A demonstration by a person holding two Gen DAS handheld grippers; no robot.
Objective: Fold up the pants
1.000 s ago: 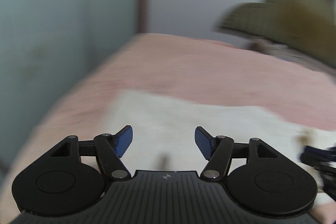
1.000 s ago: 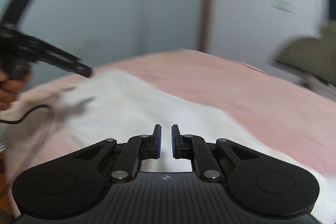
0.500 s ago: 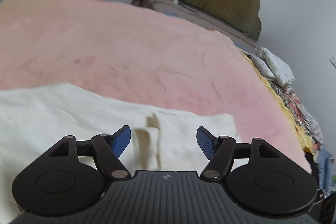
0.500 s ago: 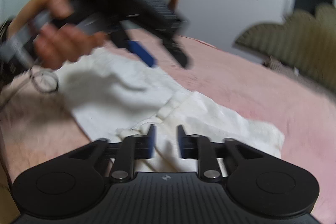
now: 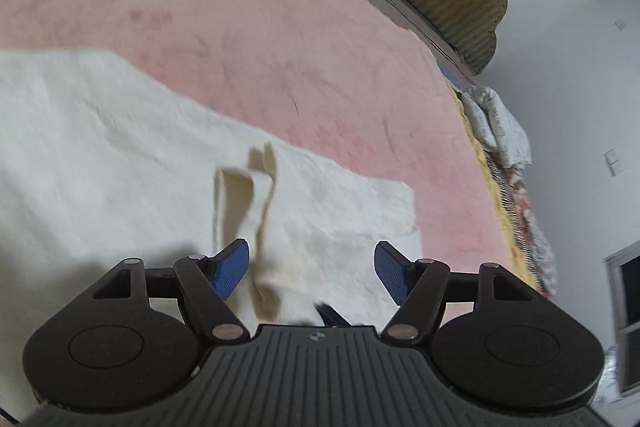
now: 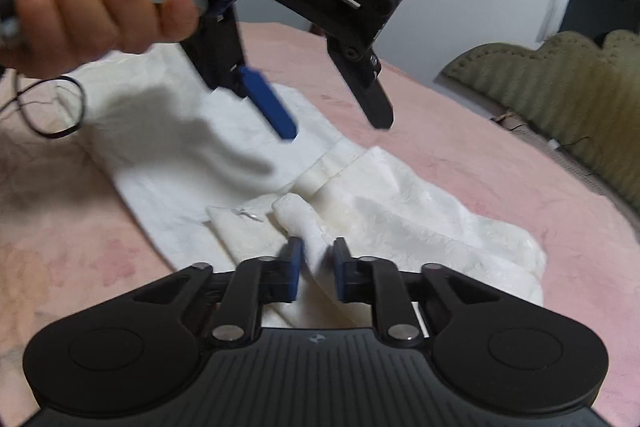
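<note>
You've got the right gripper (image 6: pixel 316 269) nearly closed around a raised fold of the white pants (image 6: pixel 400 203), low centre of the frame, though a firm pinch can't be confirmed. Get a full bite before lifting. Your left gripper (image 6: pixel 336 107) hovers spread wide, upper centre, above the pants, which lie across the pink bedspread (image 6: pixel 500 155). Bring it down beside the waistband.

The left gripper (image 6: pixel 336 115) has swung over the pants (image 6: pixel 400 195), while the right gripper's (image 6: pixel 316 267) jaws have seemingly parted slightly around a fold.
</note>
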